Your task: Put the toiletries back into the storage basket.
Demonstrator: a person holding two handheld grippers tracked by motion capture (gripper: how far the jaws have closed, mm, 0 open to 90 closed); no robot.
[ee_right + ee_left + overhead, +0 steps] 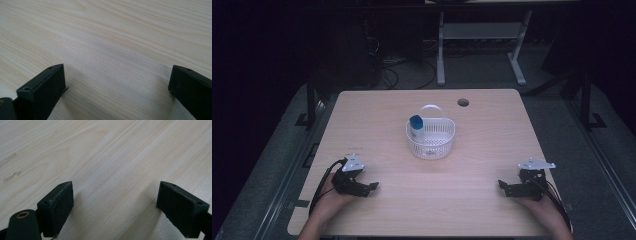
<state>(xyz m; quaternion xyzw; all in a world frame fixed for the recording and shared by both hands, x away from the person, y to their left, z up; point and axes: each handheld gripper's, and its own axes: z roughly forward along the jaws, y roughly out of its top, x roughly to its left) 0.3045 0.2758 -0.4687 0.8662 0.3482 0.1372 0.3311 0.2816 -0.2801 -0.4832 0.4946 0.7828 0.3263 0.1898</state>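
high view: white slotted basket [431,137] with hoop handle mid-table [492,210], white bottle with blue cap [415,127] upright at its left wall; left gripper [371,187] and right gripper [503,185] near front corners, well apart | left gripper view: left gripper [115,206] jaws wide apart, empty, over bare wood | right gripper view: right gripper [117,91] jaws wide apart, empty

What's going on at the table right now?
Nothing is being handled. A person rests the left gripper and right gripper on the table near its front corners, both open with only bare wood between the jaws. A white basket sits mid-table, with a blue-capped bottle standing at its left side.
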